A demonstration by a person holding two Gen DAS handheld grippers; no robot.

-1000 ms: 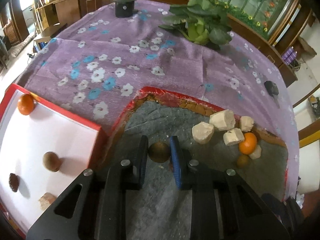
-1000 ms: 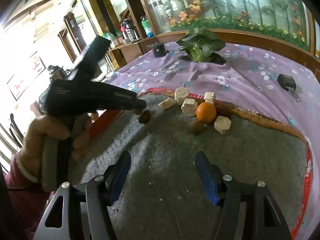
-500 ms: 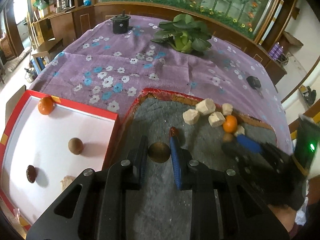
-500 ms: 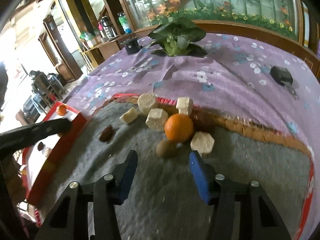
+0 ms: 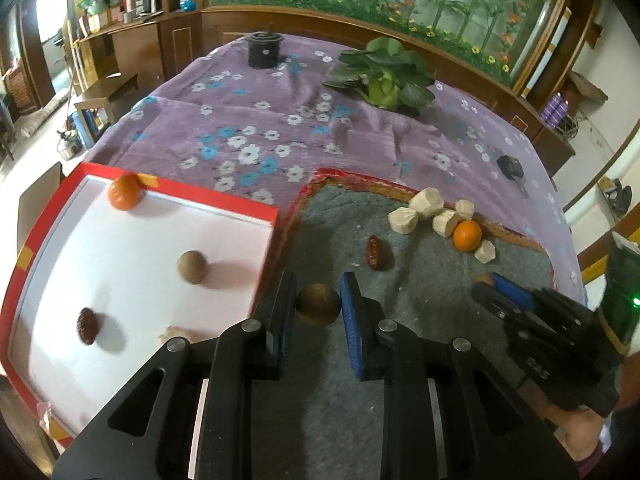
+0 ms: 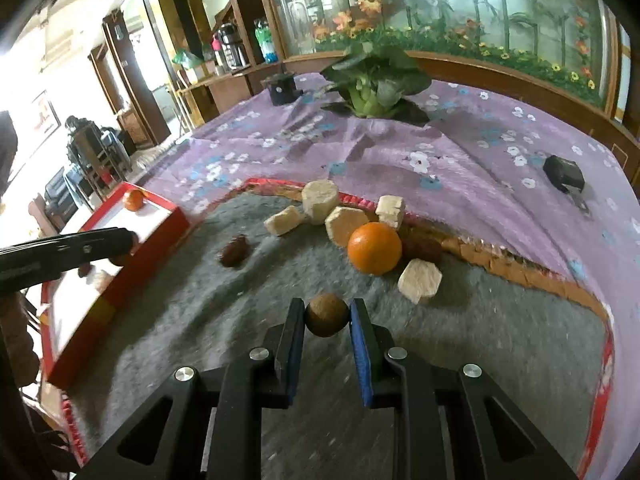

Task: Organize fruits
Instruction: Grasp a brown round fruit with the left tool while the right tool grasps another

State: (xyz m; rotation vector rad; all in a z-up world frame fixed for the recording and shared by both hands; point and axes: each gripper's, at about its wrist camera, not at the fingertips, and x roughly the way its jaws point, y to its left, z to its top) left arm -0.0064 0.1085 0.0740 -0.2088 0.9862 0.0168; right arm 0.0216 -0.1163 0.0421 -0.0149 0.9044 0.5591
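Currently Held: One Brown Round Fruit in Each Gripper

Left gripper (image 5: 319, 304): narrowly closed, both pads pressed on a brown round fruit (image 5: 318, 304), carried just beside the near corner of the red-rimmed white tray (image 5: 208, 199).

Right gripper (image 6: 327, 314): jaws closed tight on a second brown round fruit (image 6: 327, 315), low over the grey felt mat (image 6: 500, 320).

Tray contents: one small orange (image 5: 124, 192) at the far corner; one brown round fruit (image 5: 192, 266) mid-tray; one dark red date (image 5: 87, 325) nearer; one pale piece, partly hidden behind the left gripper.

Mat contents: one orange (image 6: 374, 247); five pale cut chunks (image 6: 420, 281) clustered around it, some touching; one date (image 6: 235, 251) lying apart to the left; another dark red item just behind the orange, hard to identify.

Surroundings: purple floral cloth (image 6: 460, 148); leafy green plant (image 6: 372, 76); black pot (image 5: 264, 49); small black object (image 6: 563, 174) on the cloth.
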